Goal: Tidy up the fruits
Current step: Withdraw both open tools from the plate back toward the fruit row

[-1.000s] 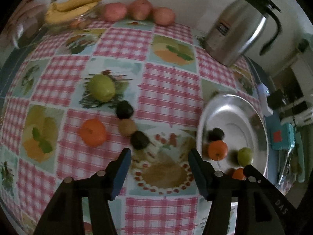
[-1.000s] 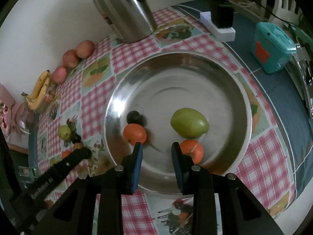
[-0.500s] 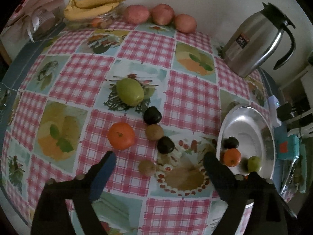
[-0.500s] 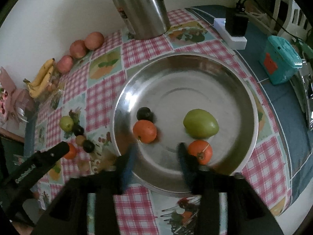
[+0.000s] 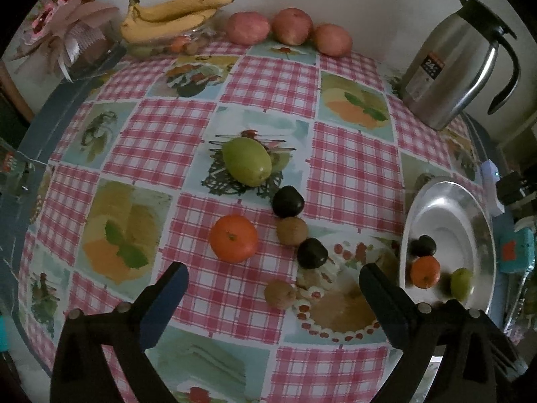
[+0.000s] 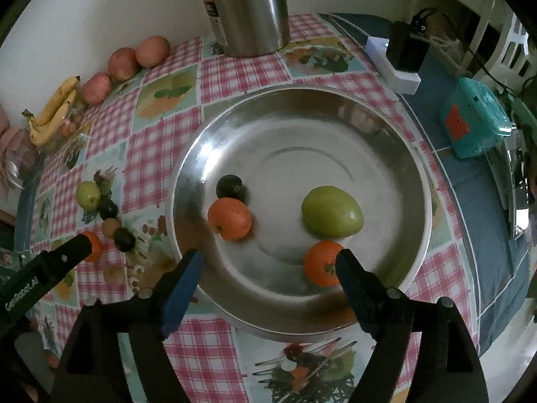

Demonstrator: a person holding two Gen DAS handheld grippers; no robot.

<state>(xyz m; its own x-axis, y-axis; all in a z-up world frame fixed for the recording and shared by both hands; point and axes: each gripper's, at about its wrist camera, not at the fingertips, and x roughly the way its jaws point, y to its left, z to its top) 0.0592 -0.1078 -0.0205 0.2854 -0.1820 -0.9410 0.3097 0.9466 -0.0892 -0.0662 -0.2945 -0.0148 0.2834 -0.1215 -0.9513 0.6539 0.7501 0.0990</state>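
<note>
Right wrist view: green mango (image 6: pixel 332 212) lengthwise across steel plate (image 6: pixel 414 181), narrower end rightward; both grippers' fingers opening, empty

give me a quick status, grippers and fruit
Left gripper and right gripper opening, both empty. Four fruits in metal plate; six loose on tablecloth, orange nearest left. Nothing in the way.

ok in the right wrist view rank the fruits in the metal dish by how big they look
1. green fruit
2. the two oranges, too alike to rank, the near one partly hidden
3. dark fruit
</note>
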